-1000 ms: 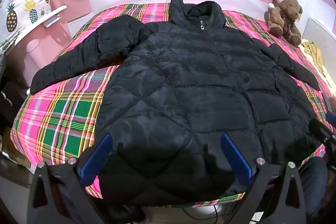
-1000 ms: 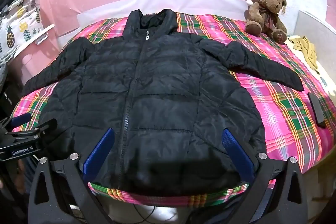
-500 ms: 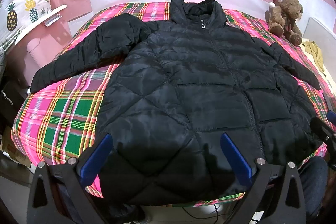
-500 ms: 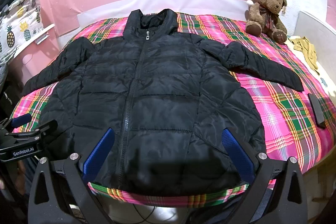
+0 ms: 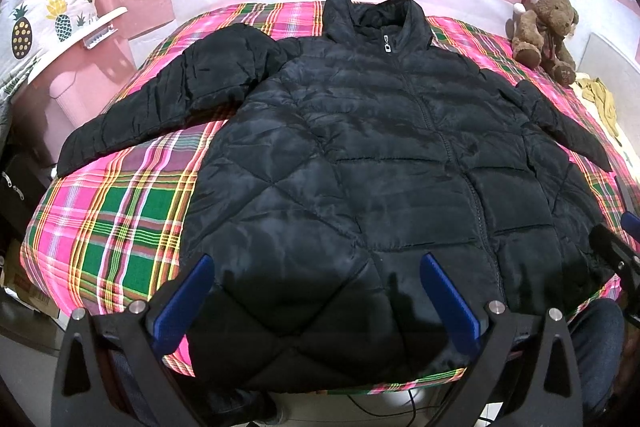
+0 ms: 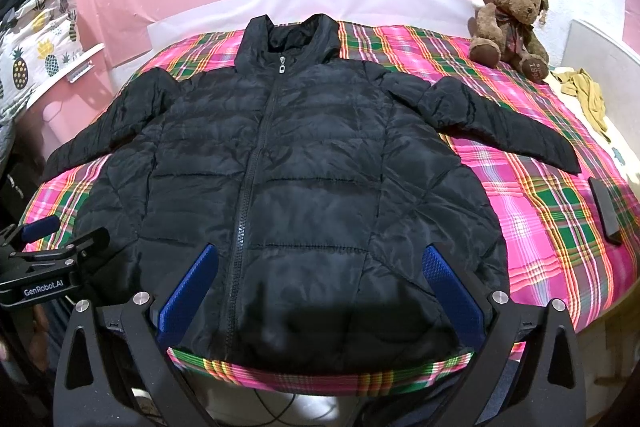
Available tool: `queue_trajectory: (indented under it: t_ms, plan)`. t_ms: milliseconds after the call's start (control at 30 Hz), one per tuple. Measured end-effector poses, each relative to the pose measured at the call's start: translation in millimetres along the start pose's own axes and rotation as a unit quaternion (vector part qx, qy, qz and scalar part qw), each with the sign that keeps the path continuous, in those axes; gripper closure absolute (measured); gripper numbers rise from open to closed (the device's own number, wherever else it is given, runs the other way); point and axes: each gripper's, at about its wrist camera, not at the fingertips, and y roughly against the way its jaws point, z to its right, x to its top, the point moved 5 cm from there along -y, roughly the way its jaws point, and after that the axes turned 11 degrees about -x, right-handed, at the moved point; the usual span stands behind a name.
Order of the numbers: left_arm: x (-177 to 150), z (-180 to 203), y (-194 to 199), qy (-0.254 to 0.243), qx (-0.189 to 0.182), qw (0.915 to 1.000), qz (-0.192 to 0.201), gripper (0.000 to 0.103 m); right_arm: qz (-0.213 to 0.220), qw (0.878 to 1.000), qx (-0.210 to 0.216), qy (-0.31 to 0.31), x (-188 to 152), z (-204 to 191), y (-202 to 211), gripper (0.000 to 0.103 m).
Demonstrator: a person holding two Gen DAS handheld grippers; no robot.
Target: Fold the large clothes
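Note:
A black quilted puffer jacket lies face up and zipped on a bed, collar at the far side, both sleeves spread outward. Its hem reaches the bed's near edge. My left gripper hovers open above the hem's left part, nothing between its blue fingers. My right gripper hovers open above the hem's right part, also holding nothing. The left gripper shows at the left edge of the right wrist view, and the right gripper at the right edge of the left wrist view.
The bed carries a pink and green plaid cover. A teddy bear in a Santa hat sits at the far right corner. A yellow cloth and a dark flat phone-like object lie at the right. A pineapple-print cloth hangs at the left.
Both grippers have barely shifted; the left wrist view has drifted slightly so the jacket sits a little more to the right. The jacket has not moved.

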Motion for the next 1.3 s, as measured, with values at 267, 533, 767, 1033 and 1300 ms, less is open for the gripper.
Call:
queue_trajectory:
  t_ms: [267, 533, 767, 1033, 1300]
  plan:
    - [0, -1, -1, 0.0, 0.0, 1.0, -0.002, 0.0, 0.0, 1.0, 0.001, 0.0, 0, 0, -1, 0.001]
    - [0, -1, -2, 0.0, 0.0, 1.0, -0.003, 0.0, 0.0, 1.0, 0.001, 0.0, 0, -1, -1, 0.001]
    - [-2, -2, -4, 0.0, 0.002, 1.0, -0.006, 0.0, 0.0, 1.0, 0.001, 0.0, 0, -1, -2, 0.001]
    - [0, -4, -6, -0.001, 0.008, 1.0, -0.005, 0.0, 0.001, 1.0, 0.003, -0.004, 1, -1, -2, 0.001]
    - [12, -32, -13, 0.017, 0.019, 0.9997, 0.006, 0.0, 0.023, 1.0, 0.016, -0.002, 18, -10, -10, 0.001]
